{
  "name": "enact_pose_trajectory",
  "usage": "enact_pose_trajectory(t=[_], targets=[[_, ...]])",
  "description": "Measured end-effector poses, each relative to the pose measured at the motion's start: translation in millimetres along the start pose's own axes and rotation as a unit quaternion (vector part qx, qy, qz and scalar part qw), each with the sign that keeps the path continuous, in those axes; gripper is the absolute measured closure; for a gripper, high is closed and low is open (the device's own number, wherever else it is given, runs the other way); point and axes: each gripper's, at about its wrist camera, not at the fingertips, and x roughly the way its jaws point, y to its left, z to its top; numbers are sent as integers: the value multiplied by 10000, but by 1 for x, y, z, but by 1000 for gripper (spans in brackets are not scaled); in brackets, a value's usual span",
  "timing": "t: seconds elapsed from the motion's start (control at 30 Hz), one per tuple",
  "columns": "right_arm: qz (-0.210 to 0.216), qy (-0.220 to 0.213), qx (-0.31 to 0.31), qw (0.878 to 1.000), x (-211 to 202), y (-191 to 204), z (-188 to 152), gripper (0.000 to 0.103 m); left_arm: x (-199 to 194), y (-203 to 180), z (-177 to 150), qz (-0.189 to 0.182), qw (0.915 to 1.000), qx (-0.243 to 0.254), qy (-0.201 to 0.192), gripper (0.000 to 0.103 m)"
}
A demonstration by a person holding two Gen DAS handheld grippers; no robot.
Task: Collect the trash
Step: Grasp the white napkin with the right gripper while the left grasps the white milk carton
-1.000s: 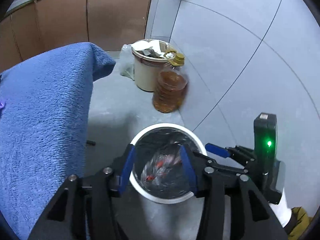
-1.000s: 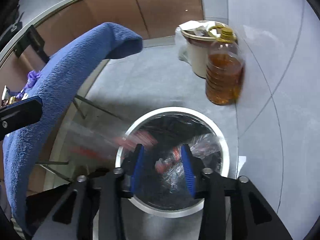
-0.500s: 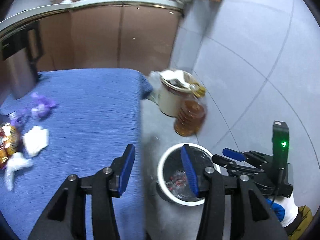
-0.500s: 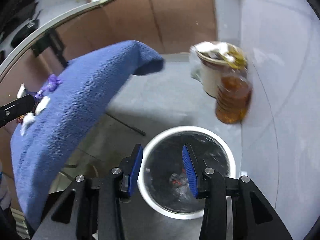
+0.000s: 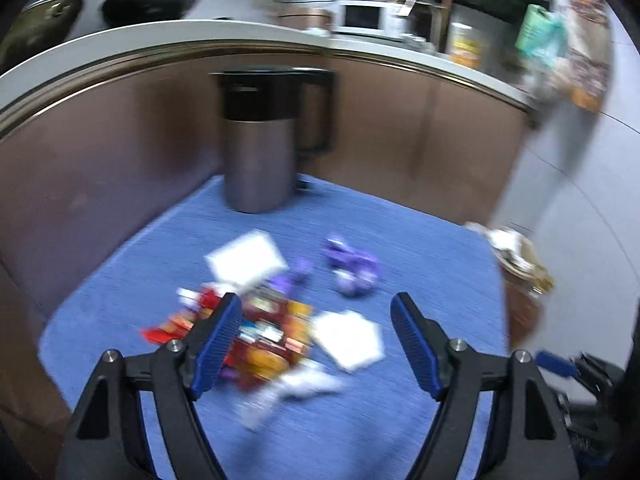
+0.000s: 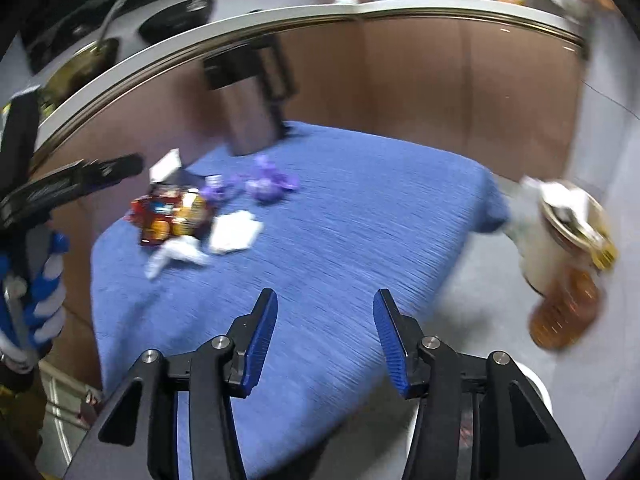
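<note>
Trash lies on a blue cloth-covered table (image 5: 420,240): a red and orange snack wrapper (image 5: 264,340), white crumpled tissues (image 5: 348,340), a white paper (image 5: 244,260) and purple wrappers (image 5: 352,268). My left gripper (image 5: 316,336) is open and empty just above the pile. My right gripper (image 6: 324,332) is open and empty over the table's near right part, well away from the pile (image 6: 172,216). The white bin rim (image 6: 536,384) shows at the lower right of the right wrist view.
A steel kettle with a black lid (image 5: 260,140) stands at the table's back. A cream bucket (image 6: 560,224) and an amber oil bottle (image 6: 564,312) stand on the floor to the right. Brown cabinets (image 5: 400,128) are behind.
Both grippers have swung up and left from over the white bin to over the blue table. Both have opened wider. The left gripper now hovers over the trash pile.
</note>
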Motion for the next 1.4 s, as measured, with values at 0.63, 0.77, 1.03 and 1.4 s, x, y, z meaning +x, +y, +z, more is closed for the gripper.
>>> enact_pose_trajectory(t=[0.63,0.77,1.03,1.4], targets=[[912,698,-569,9918,149,76,63,42,99,47,13,632,9944,-467,703,27],[818,908,-588,9908,179,81,64,42,107,57,9,500,9931,-683,810,28],[632,917,-688,9914,192,82,64,87,108,73,5,278,9917,-975,791,50],[787,434,-523,9946,144,76,71,98,46,73,28,26,9944,-1022,274,50]])
